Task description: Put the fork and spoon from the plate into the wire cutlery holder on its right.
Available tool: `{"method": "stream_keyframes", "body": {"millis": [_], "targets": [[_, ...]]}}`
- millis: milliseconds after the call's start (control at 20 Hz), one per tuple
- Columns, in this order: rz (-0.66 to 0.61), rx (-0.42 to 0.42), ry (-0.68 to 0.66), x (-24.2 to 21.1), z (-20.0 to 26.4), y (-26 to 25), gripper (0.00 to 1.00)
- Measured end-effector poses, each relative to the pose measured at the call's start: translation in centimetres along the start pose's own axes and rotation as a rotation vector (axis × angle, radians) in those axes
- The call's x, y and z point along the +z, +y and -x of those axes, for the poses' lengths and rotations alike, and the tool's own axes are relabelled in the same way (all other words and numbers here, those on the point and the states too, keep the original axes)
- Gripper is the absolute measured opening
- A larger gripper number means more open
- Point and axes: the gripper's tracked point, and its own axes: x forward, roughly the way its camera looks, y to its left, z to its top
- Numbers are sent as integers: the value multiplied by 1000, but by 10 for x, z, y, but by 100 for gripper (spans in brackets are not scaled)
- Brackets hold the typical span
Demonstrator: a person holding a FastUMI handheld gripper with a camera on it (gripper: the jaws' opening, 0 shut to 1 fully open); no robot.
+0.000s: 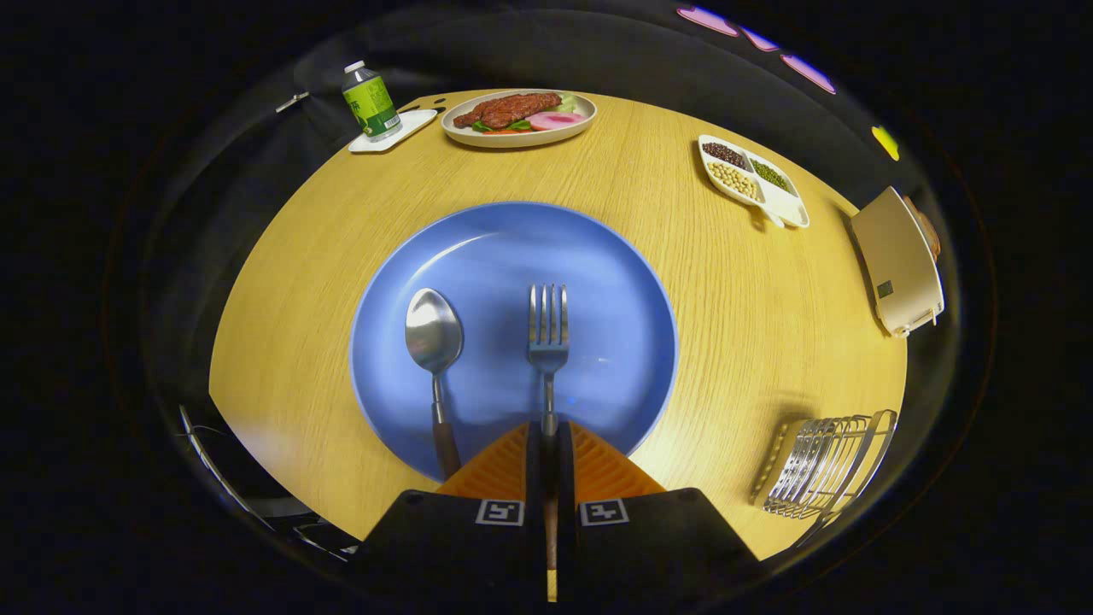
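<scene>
- Tool [549, 440]: fingers pressed nearly together on the fork's handle, at the near rim of the plate; both fingers appeared to bear on the handle, pinching it.
- Fork [547, 333]: lay on the plate, right of centre, tines pointing away from the tool, handle running back between the fingers.
- Spoon [434, 337]: lay on the plate, left of the fork and parallel to it, untouched; its dark handle end crossed the plate's near rim.
- Plate [598, 256]: blue, at the middle of the counter [683, 196].
- Holder [824, 465]: wire, right of the plate and well apart from it, near the counter's edge.
- Risk, judged: the grip sat far back on the handle, so the heavy tine end could droop or swivel on lifting; a thin metal handle might slide out between the pads.
- Risk, judged: a tilted fork could catch on the holder's wires rather than drop in.
- Risk, judged: dragging the fork could nudge the spoon or shift the plate.
- Hidden: the handle's rear part, covered by the fingers; true contact of each pad could not be confirmed.
- Hard to make out: the holder's opening and compartments, bent by the lens; its far side was cut off.
</scene>
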Motion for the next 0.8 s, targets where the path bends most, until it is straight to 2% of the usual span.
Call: {"method": "stream_keyframes", "body": {"millis": [300, 650, 800], "targets": [[-25, 63, -72, 20, 28, -6, 8], [49, 134, -175, 33, 110, -50, 8], [55, 153, -170, 26, 144, -78, 7]]}}
